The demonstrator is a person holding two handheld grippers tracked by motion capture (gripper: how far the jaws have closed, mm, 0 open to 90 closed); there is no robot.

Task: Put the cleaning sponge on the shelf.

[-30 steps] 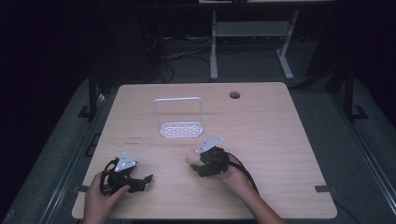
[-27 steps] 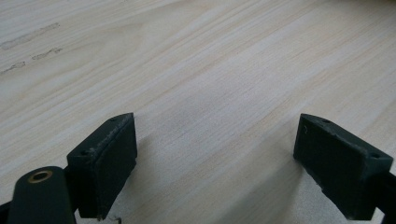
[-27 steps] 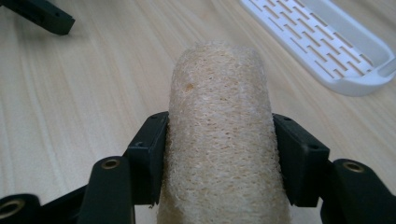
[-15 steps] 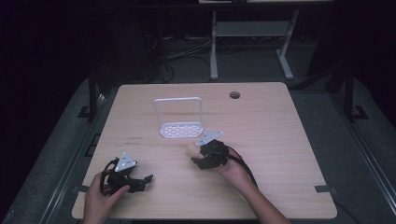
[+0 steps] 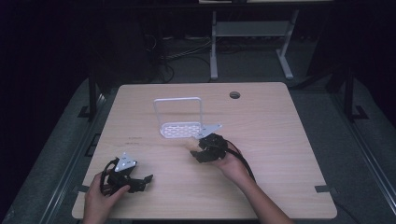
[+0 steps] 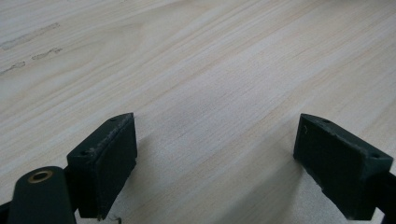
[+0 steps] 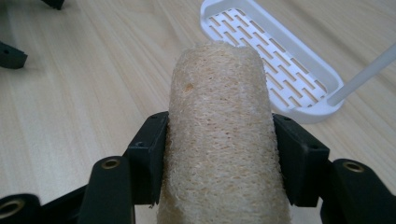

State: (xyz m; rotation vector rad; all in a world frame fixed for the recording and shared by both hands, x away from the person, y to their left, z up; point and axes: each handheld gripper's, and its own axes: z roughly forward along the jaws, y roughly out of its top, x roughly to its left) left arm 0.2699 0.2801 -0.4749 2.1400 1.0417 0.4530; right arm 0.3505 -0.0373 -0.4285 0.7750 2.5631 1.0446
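From the high view, the right gripper (image 5: 205, 151) is lifted over the middle of the wooden table (image 5: 280, 140), just in front of the white rack (image 5: 180, 128), while the left gripper (image 5: 135, 181) rests low near the table's front left corner, well apart from both. The job looks roughly half done: the sponge is picked up but not yet set in the rack, whose tray lies bare. In the left gripper view, the two black pads (image 6: 105, 158) stand wide apart with nothing between them, only pale, fine-grained wood below and a few faint scuffs toward the far edge. In the right gripper view, the jaws are closed against both sides of a loofah sponge (image 7: 222, 140), a tan, roughly cylindrical piece with a coarse, fibrous weave and a small pit near its top; it pokes up well beyond the pads. Behind it to the right lies the rack's smooth plastic tray (image 7: 280, 60), oval and slotted, with a thin white bar (image 7: 369, 72) of its handle rising from the near end.
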